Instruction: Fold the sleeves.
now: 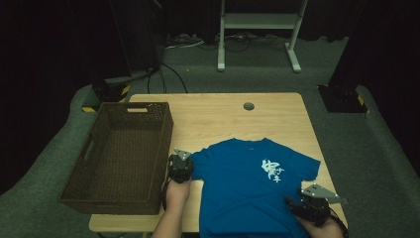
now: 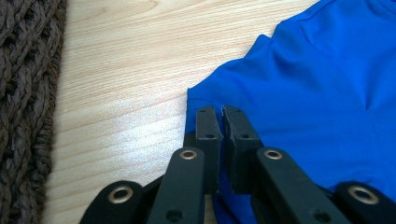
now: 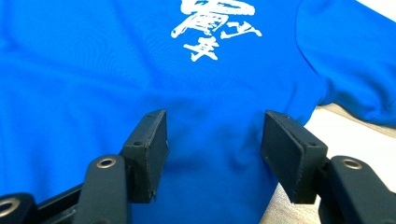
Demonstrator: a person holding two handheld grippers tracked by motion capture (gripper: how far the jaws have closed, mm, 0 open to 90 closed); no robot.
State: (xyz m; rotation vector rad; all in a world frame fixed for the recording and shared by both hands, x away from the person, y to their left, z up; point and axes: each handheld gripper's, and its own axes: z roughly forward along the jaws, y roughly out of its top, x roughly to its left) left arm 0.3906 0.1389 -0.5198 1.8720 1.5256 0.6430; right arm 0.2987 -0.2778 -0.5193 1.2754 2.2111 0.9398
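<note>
A blue T-shirt (image 1: 245,186) with a white print (image 1: 271,170) lies flat on the wooden table (image 1: 218,116), its hem toward the front edge. My left gripper (image 1: 181,163) sits at the shirt's left sleeve. In the left gripper view its jaws (image 2: 220,116) are pressed together on the sleeve edge (image 2: 201,100), with blue cloth between them. My right gripper (image 1: 297,204) rests by the shirt's right side near the front edge. In the right gripper view it is open (image 3: 214,140), its fingers (image 3: 152,149) spread over the cloth (image 3: 93,84) below the print (image 3: 212,28).
A dark woven basket (image 1: 166,131) stands on the table's left part, close to my left gripper; its wall (image 2: 25,93) shows in the left gripper view. A round cable hole (image 1: 248,106) lies near the table's far edge. A white stand (image 1: 257,22) stands on the floor beyond.
</note>
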